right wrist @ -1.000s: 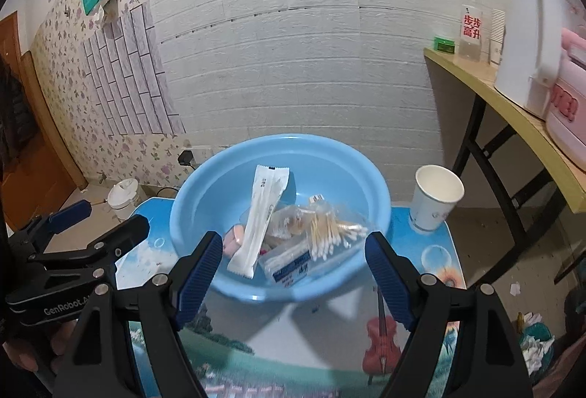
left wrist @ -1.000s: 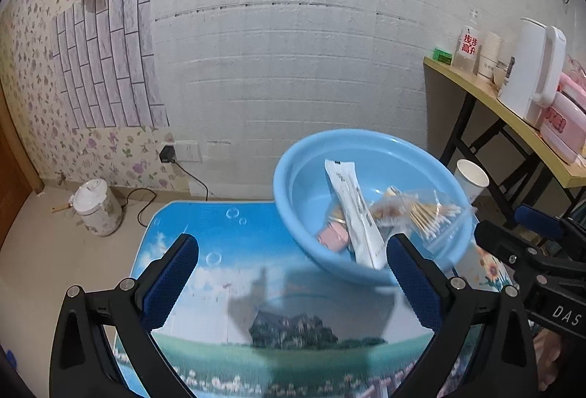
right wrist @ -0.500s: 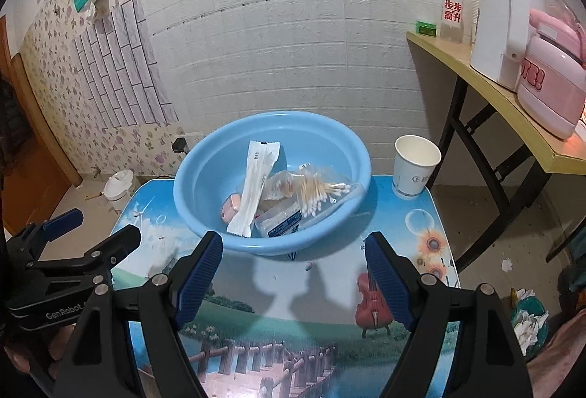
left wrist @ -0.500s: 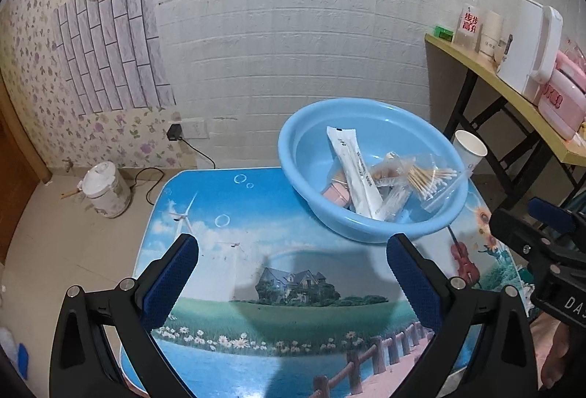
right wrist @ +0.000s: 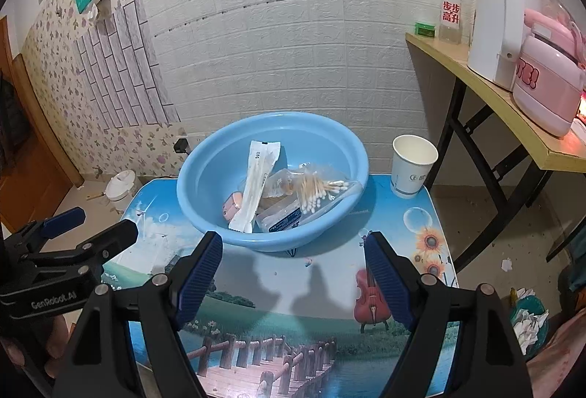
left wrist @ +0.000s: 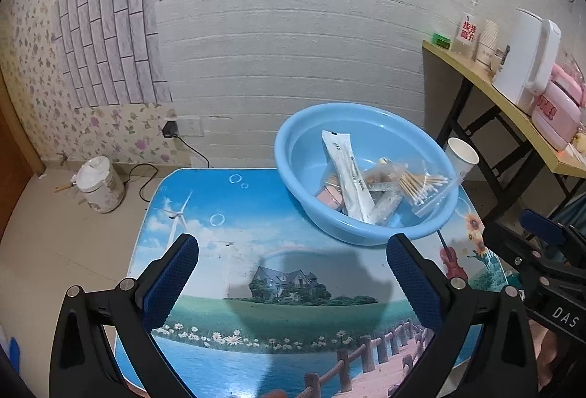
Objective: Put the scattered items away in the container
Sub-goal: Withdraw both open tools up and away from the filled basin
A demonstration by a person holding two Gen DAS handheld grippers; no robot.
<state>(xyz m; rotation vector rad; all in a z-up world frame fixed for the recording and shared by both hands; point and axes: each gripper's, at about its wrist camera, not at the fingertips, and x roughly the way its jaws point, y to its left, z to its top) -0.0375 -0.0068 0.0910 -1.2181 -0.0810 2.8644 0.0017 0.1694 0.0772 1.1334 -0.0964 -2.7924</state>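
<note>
A light blue basin (left wrist: 366,233) (right wrist: 205,156) stands at the far side of a small table with a printed landscape top (left wrist: 256,244) (right wrist: 329,295). Inside it lie a long white packet (left wrist: 348,174) (right wrist: 256,181), a clear bag of cotton swabs (left wrist: 421,183) (right wrist: 318,192), a pink item (right wrist: 232,205) and a flat sachet (right wrist: 282,216). My left gripper (left wrist: 293,273) is open and empty, hovering over the near table. My right gripper (right wrist: 293,262) is open and empty too, just short of the basin.
A white paper cup (right wrist: 412,165) (left wrist: 461,156) stands at the table's far right corner. A yellow side table (right wrist: 487,97) on the right carries a white kettle (right wrist: 494,17) and a pink cooker (right wrist: 545,86). A white bucket (left wrist: 99,185) sits on the floor left.
Both grippers have drawn back from the basin, so it looks smaller and farther and more of the table shows. Both stay open and empty.
</note>
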